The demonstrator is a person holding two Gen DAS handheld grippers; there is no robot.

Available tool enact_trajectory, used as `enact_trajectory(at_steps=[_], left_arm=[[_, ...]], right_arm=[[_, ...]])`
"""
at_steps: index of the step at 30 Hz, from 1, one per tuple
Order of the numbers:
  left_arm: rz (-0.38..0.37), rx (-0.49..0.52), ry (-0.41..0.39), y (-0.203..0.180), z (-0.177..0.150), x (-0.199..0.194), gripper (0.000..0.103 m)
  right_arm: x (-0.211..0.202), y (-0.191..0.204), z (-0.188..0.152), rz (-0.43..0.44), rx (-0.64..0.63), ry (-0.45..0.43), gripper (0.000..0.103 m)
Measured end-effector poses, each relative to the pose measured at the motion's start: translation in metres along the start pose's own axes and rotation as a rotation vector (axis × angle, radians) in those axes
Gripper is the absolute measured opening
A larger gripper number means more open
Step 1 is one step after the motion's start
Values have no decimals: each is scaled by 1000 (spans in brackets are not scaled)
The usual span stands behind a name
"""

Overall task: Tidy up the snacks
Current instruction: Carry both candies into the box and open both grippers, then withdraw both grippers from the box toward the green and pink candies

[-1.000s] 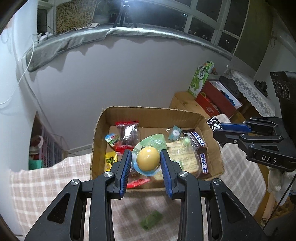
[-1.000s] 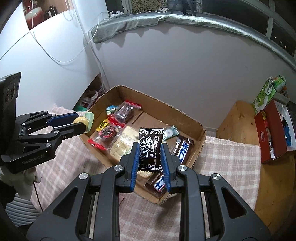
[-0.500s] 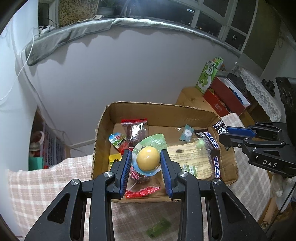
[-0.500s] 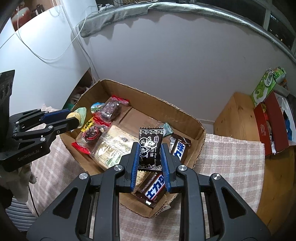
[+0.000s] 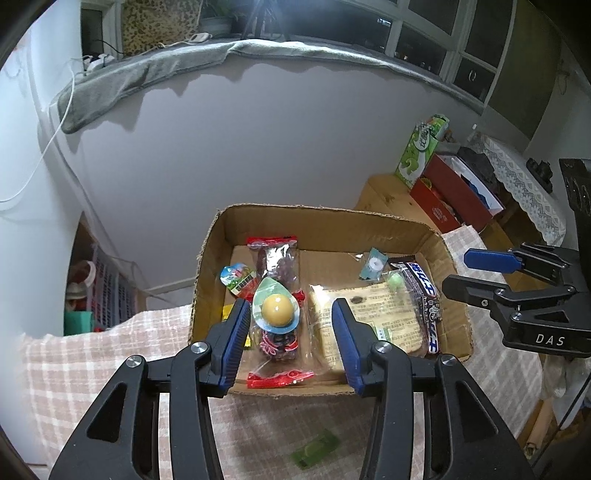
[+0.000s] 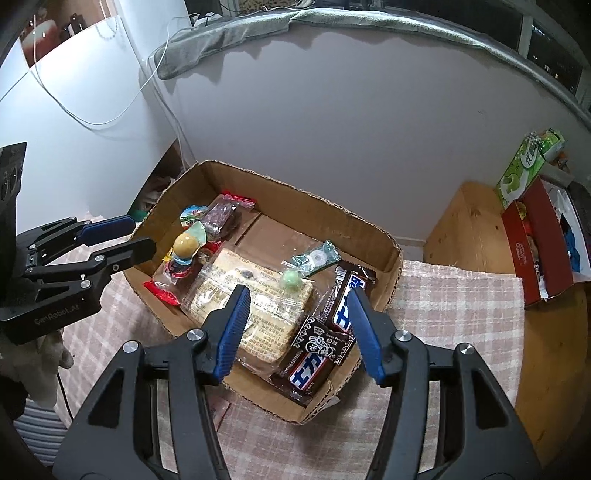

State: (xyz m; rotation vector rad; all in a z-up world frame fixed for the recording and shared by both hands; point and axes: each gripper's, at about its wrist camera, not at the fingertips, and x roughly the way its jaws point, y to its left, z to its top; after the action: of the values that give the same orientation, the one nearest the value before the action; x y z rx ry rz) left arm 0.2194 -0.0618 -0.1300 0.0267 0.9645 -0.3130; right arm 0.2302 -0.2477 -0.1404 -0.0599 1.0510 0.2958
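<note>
Both the left hand-held gripper (image 5: 288, 332) and right hand-held gripper (image 6: 297, 325) are hanging wide open, holding nothing, over the cardboard box (image 6: 273, 192) of snacks

Ahead of your jaws, a pale wall (image 5: 236, 147) beneath dark windows (image 5: 436, 33) — grey cloth (image 5: 155, 70) on the sill; right, a wooden cabinet (image 6: 469, 221); below, checked tablecloth (image 5: 88, 354).

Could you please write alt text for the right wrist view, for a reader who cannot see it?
The open right gripper hangs above a cardboard box of snacks on a checked cloth, a black candy packet lying on chocolate bars below. At left, the left gripper is open too.
</note>
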Motion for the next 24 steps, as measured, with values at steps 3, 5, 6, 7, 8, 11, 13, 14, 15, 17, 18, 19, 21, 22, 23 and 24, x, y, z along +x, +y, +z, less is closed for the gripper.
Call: enact_trajectory(at_steps=[3,5,6,7,8,11,13,14,15,17,18,19,21,22,23,24], left_arm=[[1,-3,-3,2,-2,-4,44],[3,-9,-9,4,-4,-9,44],[4,-12,-11,4,-6,-12,44],[4,-15,-16,6,-8,-15,44],[3,-20,-18,8,-11,-19,44],[2,-33,-21,14,-18,-28,44],[-3,-39,-18,18,-26,-33,44],[-6,-41,-15,19,-30,-35,44],[-9,-44,-11,21,-35,-36,44],[-20,-43,3,22,-47,-40,44],[-27,-42,9,21,-51,-40,44],[-39,-36,18,20,-57,-41,44],[-54,-16,42,17,-67,-39,44],[-55,-5,51,15,-71,-39,44],[-59,10,63,12,-75,-37,44],[-66,25,74,9,-79,-35,44]], right_arm=[[-5,2,-1,-6,-3,-7,57],[-9,3,-3,-7,-3,-11,57],[-12,4,-5,-10,-3,-15,57],[-14,5,-6,-12,-3,-18,57],[-17,7,-8,-12,-2,-22,57],[-26,11,-17,-9,4,-33,57],[-32,14,-26,4,17,-32,57],[-34,14,-30,7,20,-31,57],[-36,16,-36,8,21,-29,57],[-40,20,-47,11,26,-27,57],[-42,22,-53,16,33,-21,57],[-43,23,-60,26,43,-15,57],[-42,27,-72,38,59,3,57],[-41,28,-77,44,64,11,57],[-39,29,-81,49,70,20,57],[-36,30,-86,55,79,34,57]])
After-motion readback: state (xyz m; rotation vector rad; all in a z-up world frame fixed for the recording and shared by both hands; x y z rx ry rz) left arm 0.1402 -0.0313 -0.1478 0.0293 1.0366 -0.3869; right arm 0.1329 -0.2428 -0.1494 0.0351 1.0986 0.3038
